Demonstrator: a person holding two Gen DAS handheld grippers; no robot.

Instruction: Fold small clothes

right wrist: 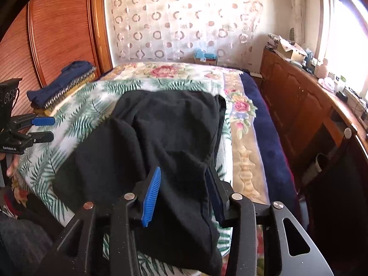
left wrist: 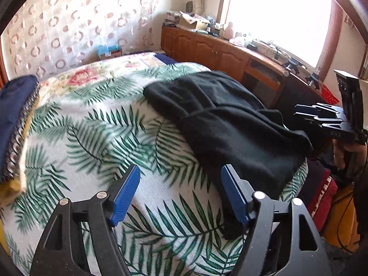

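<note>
A black garment (left wrist: 220,115) lies crumpled on the palm-leaf bedsheet (left wrist: 92,133); it also shows in the right wrist view (right wrist: 161,142). My left gripper (left wrist: 180,195) is open and empty, hovering over the sheet with its right finger at the garment's near edge. It also shows at the left of the right wrist view (right wrist: 48,128). My right gripper (right wrist: 184,195) is open, its blue fingers (right wrist: 150,200) straddling a fold of the black garment without pinching it. In the left wrist view the right gripper (left wrist: 306,117) sits by the garment's right edge.
A stack of folded clothes, navy on top (right wrist: 66,80), sits at the bed's left side (left wrist: 16,119). A wooden cabinet (right wrist: 299,105) with clutter runs along the right under a bright window. A wooden wardrobe (right wrist: 57,34) stands at left. More clothes (left wrist: 319,197) hang off the bed's near right.
</note>
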